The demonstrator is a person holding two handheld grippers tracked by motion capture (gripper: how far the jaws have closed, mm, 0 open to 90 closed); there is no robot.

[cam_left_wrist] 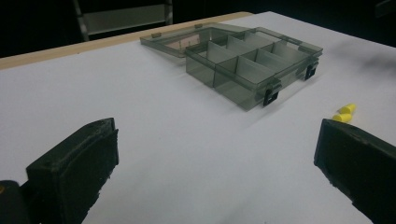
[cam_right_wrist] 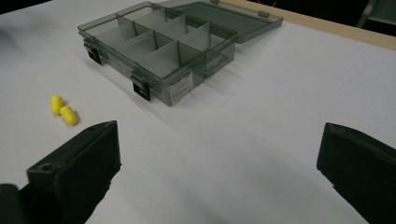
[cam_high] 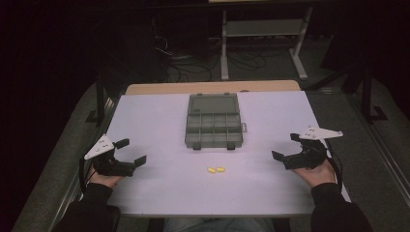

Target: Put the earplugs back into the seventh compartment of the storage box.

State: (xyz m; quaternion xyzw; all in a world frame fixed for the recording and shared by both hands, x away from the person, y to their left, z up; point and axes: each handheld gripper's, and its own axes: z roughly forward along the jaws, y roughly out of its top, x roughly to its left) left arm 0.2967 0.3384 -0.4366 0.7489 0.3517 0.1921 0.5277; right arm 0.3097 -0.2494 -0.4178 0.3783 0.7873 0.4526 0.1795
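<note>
Right now two yellow earplugs (cam_high: 215,169) lie touching each other on the white surface (cam_high: 159,121), just in front of the open divided box (cam_high: 213,126). They look small and round, so a careless pinch could squirt one away or roll it off. Left hand-held gripper (cam_high: 133,151) and right hand-held gripper (cam_high: 286,146) rest well apart at either side, jaws spread wide, holding nothing.

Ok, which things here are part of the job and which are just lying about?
In the job:
two yellow earplugs
open compartment box
left gripper, open
right gripper, open

Just about:
metal stand on the floor behind
floor cables
</note>
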